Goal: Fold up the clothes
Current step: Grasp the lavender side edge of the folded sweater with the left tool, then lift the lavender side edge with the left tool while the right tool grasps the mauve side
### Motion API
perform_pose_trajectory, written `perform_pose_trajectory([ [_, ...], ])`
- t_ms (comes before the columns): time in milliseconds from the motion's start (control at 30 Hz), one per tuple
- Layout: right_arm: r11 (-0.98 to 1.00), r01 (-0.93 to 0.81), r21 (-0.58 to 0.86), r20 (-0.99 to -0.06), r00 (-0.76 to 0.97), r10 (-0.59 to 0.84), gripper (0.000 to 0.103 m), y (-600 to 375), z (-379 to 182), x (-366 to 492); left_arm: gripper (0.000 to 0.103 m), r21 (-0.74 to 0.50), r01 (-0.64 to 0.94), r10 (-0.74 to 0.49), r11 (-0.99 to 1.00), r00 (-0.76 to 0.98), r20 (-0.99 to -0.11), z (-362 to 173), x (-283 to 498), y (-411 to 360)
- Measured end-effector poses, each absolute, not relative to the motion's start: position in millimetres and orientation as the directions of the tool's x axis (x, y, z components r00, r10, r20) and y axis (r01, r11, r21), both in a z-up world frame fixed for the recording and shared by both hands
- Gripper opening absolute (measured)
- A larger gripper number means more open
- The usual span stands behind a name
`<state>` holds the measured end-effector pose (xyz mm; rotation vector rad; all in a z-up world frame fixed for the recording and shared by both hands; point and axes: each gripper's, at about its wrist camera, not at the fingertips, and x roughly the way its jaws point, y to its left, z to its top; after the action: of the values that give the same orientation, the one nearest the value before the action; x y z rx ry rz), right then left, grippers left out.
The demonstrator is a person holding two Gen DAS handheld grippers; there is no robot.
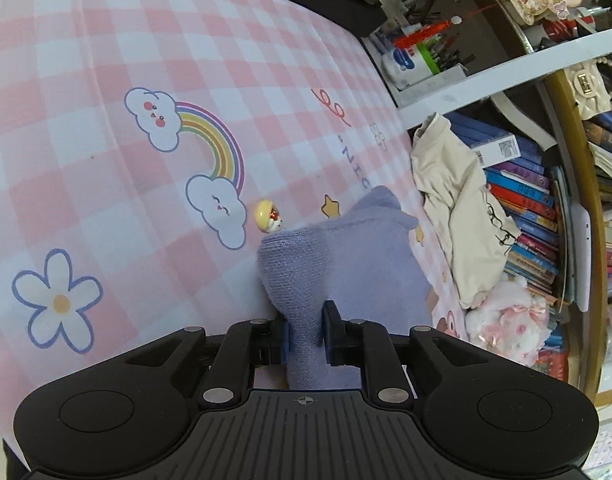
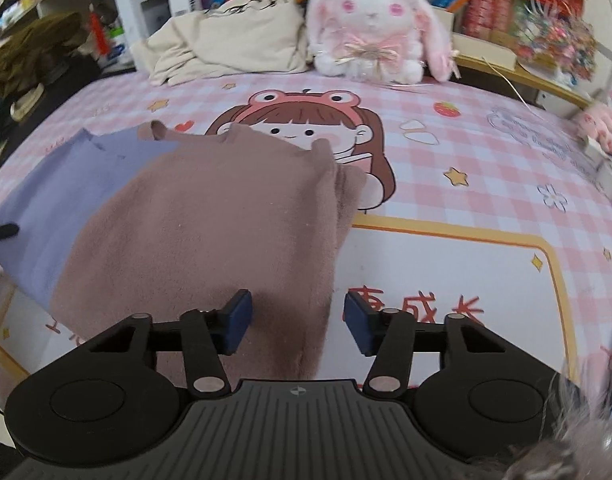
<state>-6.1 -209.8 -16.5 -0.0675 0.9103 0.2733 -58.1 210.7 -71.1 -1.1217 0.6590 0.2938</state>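
In the left wrist view the jaws of the left gripper (image 1: 306,334) are clamped on a bunched fold of the lavender knit garment (image 1: 346,256), which rises from between them and spreads toward 1 o'clock over the pink checked sheet (image 1: 106,60) of the bed. A small figurine (image 1: 268,217) with a yellow cap sits just at the garment's upper left edge, toward 11 o'clock from the gripper. A printed rainbow with two clouds (image 1: 202,152) lies farther out at 10 o'clock, and a printed flower (image 1: 58,300) at 9 o'clock. At 2 o'clock a crumpled cream garment (image 1: 454,200) lies at the bed's edge against a row of books (image 1: 526,200) (spines packed tight), with a white and pink plush rabbit (image 1: 506,320) at 3 o'clock.

In the right wrist view the jaws of the right gripper (image 2: 298,322) stand apart, holding nothing. The lower edge of a brown fleece garment (image 2: 210,220) lies between and just under them, its bulk stretching toward 11 o'clock. The lavender knit garment (image 2: 46,200) shows from under the brown one at 10 o'clock. A printed cartoon girl (image 2: 306,128) with a frog hat sits at 12 o'clock on the sheet. Beyond her, the plush rabbit (image 2: 370,24) sits upright beside the cream garment (image 2: 234,36), which lies at 11 o'clock.
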Motion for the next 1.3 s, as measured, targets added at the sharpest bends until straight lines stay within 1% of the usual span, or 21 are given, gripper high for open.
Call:
perform_pose_trajectory([
  [167, 0.966, -0.249, 0.076, -0.781, 0.587, 0.213, 0.045, -215, -17, 4, 0.017, -0.74, -0.521, -0.115, 0.426, 0.78, -0.615, -71, -58, 213],
  [300, 0.966, -0.252, 0.061, -0.77, 0.604, 0.206, 0.045, -218, -19, 18, 0.017, -0.737, -0.51, -0.12, 0.443, 0.781, -0.613, -71, -58, 213],
  [567, 0.962, -0.267, 0.054, -0.757, 0.617, 0.214, 0.045, -229, -20, 37, 0.017, -0.73, -0.519, -0.088, 0.445, 0.786, -0.613, -69, -60, 206],
  [700, 0.955, -0.285, 0.086, -0.757, 0.604, 0.248, 0.045, -236, -25, 35, 0.017, -0.716, -0.529, -0.063, 0.456, 0.783, -0.619, -67, -59, 202],
  [867, 0.934, -0.348, 0.084, -0.76, 0.584, 0.286, 0.038, -234, -28, 37, 0.016, -0.697, -0.53, -0.031, 0.483, 0.785, -0.619, -64, -59, 197],
  [933, 0.923, -0.376, 0.078, -0.756, 0.581, 0.3, 0.036, -233, -29, 37, 0.015, -0.689, -0.533, -0.017, 0.491, 0.785, -0.62, -63, -59, 194],
  [1000, 0.917, -0.387, 0.093, -0.752, 0.577, 0.319, 0.036, -236, -30, 38, 0.011, -0.671, -0.536, 0.004, 0.512, 0.783, -0.622, -61, -58, 190],
  [1133, 0.905, -0.406, 0.129, -0.744, 0.563, 0.359, 0.036, -244, -32, 40, 0.009, -0.632, -0.53, 0.048, 0.566, 0.786, -0.616, -46, -56, 178],
  [1300, 0.886, -0.432, 0.169, -0.735, 0.544, 0.405, 0.036, -250, -35, 44, 0.008, -0.592, -0.461, 0.066, 0.661, 0.821, -0.567, -8, -55, 154],
])
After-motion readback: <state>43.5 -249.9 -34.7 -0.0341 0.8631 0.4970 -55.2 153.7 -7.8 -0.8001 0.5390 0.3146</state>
